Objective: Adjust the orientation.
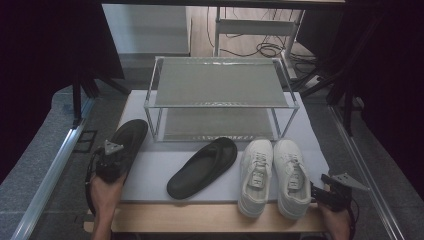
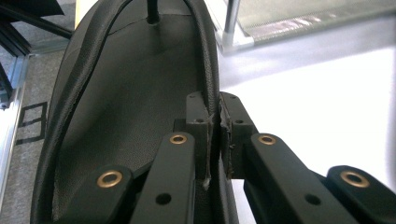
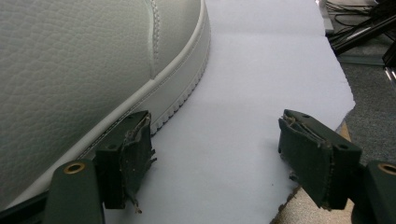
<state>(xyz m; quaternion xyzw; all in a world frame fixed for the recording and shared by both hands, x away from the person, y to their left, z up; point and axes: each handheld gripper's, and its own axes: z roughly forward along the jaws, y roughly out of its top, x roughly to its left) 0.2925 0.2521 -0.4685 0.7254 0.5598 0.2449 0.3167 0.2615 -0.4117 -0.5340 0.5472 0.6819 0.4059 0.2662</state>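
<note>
Flip-flop rim sits pinched between the jaws of your left gripper, clamped on its right edge, at the left edge of the white mat with part of the sole beyond it. Your right gripper has its jaws standing wide apart with nothing between them, the left pad just beside the sole of the right white sneaker. Farther out, a second flip-flop and the other sneaker lie in front of the two-tier rack.
</note>
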